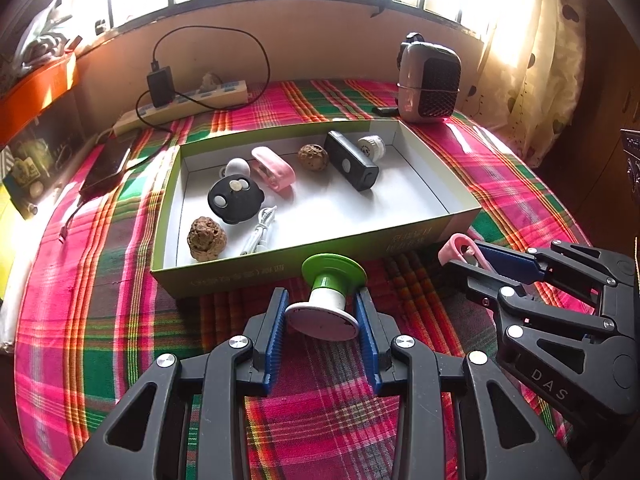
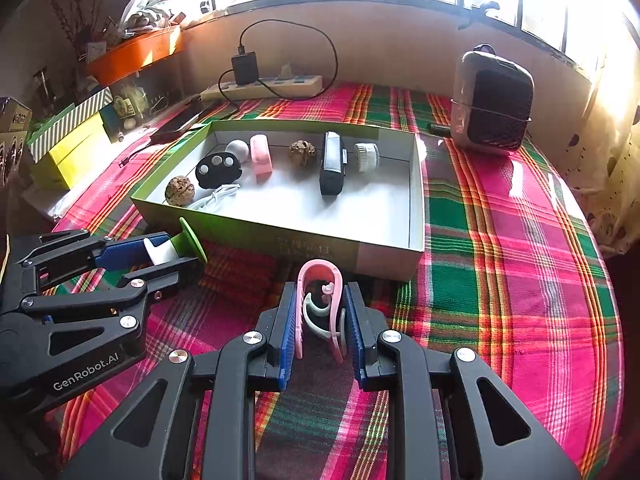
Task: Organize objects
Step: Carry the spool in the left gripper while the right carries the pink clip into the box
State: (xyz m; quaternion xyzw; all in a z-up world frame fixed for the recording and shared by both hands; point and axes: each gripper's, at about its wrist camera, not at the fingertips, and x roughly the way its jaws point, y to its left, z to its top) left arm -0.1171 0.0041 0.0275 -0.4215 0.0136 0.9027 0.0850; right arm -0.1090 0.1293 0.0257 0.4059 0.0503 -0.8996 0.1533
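My left gripper is shut on a green-and-white spool-shaped object, just in front of the near wall of the green box. It also shows in the right wrist view. My right gripper is shut on a pink clip, in front of the box; the clip also shows in the left wrist view. The box holds a black disc, a pink case, two walnuts, a black rectangular device, a white cable and a white cap.
The plaid cloth covers the table. A small heater stands at the back right. A power strip with charger lies at the back, a phone to the left. Yellow boxes sit far left.
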